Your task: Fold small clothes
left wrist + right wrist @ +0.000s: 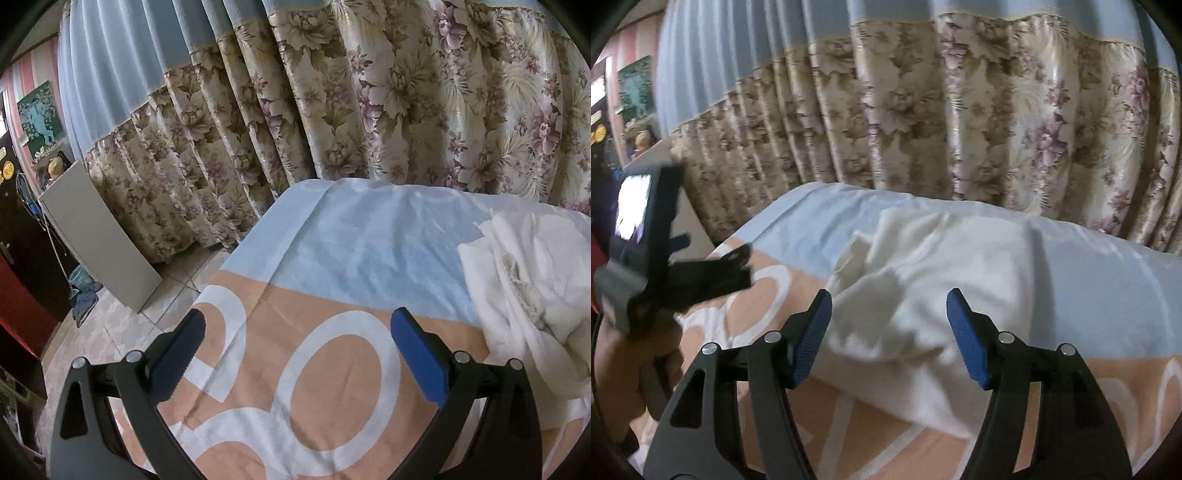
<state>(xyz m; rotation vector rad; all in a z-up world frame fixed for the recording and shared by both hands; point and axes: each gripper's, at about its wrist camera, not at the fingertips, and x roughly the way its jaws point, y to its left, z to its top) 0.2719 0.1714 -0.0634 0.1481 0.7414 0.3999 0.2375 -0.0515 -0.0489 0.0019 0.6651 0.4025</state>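
A crumpled white garment (532, 280) lies in a heap on the bed sheet (332, 354), at the right of the left wrist view. My left gripper (297, 354) is open and empty above bare sheet, left of the garment. In the right wrist view the same white garment (923, 280) lies just ahead of my right gripper (888, 339), which is open and empty, with its blue fingertips (964, 332) on either side of the heap's near part. The left gripper (687, 266), blurred, shows at the left of that view.
The sheet is light blue at the far end (1115, 291) and peach with white rings nearer (258, 406). A floral curtain (369, 103) hangs close behind the bed. A white panel (96, 236) leans by the curtain on the tiled floor (122, 332) at the left.
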